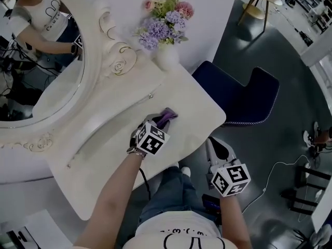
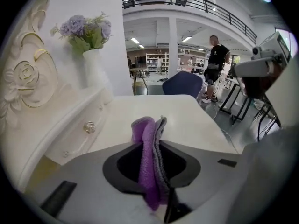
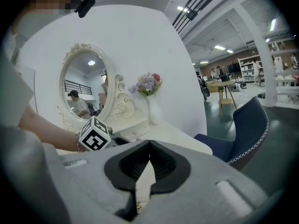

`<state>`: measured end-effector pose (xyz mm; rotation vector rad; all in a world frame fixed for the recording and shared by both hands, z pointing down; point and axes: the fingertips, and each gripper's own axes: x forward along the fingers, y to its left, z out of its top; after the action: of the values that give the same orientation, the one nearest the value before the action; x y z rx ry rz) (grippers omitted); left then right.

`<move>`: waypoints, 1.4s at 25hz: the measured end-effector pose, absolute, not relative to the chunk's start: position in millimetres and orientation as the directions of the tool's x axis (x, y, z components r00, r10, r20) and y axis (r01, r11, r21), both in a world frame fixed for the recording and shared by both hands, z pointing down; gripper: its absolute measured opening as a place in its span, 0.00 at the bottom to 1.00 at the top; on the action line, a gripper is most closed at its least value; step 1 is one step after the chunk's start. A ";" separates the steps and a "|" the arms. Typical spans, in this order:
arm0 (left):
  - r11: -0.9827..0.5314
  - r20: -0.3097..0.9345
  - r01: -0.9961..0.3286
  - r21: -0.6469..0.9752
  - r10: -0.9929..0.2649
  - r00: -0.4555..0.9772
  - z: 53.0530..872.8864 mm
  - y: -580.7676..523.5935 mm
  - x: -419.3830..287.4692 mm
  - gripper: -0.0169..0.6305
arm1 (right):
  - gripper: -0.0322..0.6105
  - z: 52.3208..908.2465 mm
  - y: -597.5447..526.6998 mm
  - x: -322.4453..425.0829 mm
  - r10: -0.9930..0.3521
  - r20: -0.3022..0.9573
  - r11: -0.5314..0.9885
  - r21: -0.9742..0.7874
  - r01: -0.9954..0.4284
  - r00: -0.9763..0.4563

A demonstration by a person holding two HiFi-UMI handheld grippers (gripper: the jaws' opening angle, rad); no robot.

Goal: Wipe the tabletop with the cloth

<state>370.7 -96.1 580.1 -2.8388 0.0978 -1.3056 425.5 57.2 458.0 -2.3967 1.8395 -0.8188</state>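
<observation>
Reaches left forearm forward over counter. Clamps left hand-held gripper tight on folded purple-grey cloth, cloth over counter. Holds right hand-held gripper low beside counter edge, jaws together, nothing gripped.

The purple-and-grey folded cloth is a nubby, fuzzy terry and totally matt. It's pinched in the left gripper, whose shell looks like matt grey plastic with a black ribbed lining. The cream-white desk top is smooth with a soft satin sheen. The carved cream mirror frame along the desk's back edge is glossier, with thin gold-looking lines. The little drawer knob looks like faceted clear glass. The navy chair is matt upholstery fabric.
</observation>
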 end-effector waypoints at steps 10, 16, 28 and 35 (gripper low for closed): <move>-0.978 0.722 0.080 0.191 0.195 0.664 573.1 37.0 366.9 0.15 | 0.05 441.1 62.1 426.1 -0.911 0.363 -0.315 -0.302 -0.900 0.197; -0.769 0.593 -0.025 0.638 0.471 0.653 560.1 77.8 364.2 0.15 | 0.05 441.8 64.8 420.9 -0.910 0.367 -0.314 -0.302 -0.900 0.194; -0.997 0.717 -0.013 -0.072 -0.060 0.695 537.8 -82.9 415.5 0.15 | 0.05 442.2 65.7 433.1 -0.892 0.387 -0.355 -0.282 -0.891 0.233; -0.963 0.723 -0.065 -0.263 -0.242 0.647 572.2 -154.0 455.2 0.15 | 0.05 454.9 67.0 444.8 -0.855 0.440 -0.417 -0.264 -0.870 0.276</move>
<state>455.2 -154.0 572.2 -2.6522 0.2503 -1.2116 444.8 67.0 454.9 -2.5316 1.7119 -0.8428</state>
